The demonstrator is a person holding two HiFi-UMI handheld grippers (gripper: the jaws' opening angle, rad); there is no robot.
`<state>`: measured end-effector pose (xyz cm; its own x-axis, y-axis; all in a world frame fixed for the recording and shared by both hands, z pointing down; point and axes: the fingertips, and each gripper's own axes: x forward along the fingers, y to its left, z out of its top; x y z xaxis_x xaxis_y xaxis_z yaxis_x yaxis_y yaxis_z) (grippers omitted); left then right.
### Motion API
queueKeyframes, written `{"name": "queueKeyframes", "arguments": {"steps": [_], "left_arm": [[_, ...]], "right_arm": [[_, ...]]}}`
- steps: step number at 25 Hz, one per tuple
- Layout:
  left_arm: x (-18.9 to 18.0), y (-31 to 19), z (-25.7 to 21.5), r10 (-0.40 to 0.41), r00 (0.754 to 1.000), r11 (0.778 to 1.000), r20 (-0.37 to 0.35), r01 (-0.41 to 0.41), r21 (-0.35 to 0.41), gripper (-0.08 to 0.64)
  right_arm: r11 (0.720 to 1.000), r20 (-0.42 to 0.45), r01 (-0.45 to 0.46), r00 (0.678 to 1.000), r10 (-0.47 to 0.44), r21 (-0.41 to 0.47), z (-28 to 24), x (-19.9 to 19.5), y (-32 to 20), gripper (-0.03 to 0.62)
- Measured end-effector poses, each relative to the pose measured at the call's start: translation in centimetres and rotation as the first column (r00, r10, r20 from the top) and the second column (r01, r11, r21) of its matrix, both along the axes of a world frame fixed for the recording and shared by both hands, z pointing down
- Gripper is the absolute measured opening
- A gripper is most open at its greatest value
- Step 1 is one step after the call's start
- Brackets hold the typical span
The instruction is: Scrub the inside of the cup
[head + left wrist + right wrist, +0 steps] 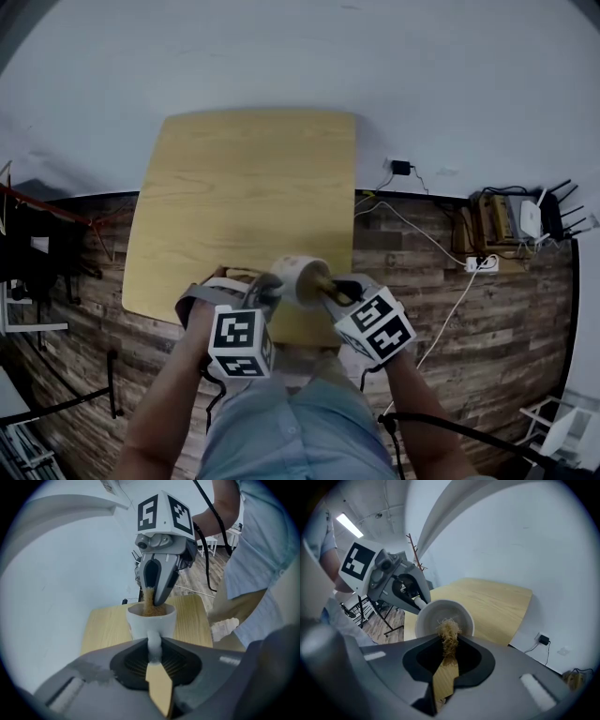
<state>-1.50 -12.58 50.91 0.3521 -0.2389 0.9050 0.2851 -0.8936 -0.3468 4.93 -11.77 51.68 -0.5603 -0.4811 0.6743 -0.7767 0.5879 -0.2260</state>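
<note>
Only gripper views, frayed scrubber (449, 631) inside cup (430, 619)

Person: light blue short-sleeved shirt (291, 427), beige trousers (234, 607). Left gripper (269, 286) and right gripper (330, 286): grey bodies with dark jaw housings. Each carries a white marker cube with black square patterns, the left cube (241, 342) and the right cube (377, 326). A black cable (441, 427) trails by the right arm.
</note>
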Motion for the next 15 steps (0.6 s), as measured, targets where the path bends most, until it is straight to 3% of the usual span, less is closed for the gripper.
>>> {"name": "queueKeyframes", "arguments": {"steps": [3,10,15], "left_arm": [[0.1,0.1,0.0,0.012,1.000,1.000,0.008,-0.012,0.013,0.067],[0.1,0.3,0.3,0.036,0.999,0.999,0.026,-0.037,0.034,0.067],[0.1,0.1,0.3,0.043,0.999,0.998,0.029,-0.045,0.039,0.067]], "right_arm": [[0.999,0.026,0.013,1.000,-0.012,-0.038,0.4,-1.1,1.0,0.055],[0.999,0.254,-0.017,0.967,0.029,-0.049,-1.9,-3.8,0.5,0.055],[0.999,0.247,-0.046,0.968,0.047,-0.010,-2.7,-2.9,-0.7,0.055]]}}
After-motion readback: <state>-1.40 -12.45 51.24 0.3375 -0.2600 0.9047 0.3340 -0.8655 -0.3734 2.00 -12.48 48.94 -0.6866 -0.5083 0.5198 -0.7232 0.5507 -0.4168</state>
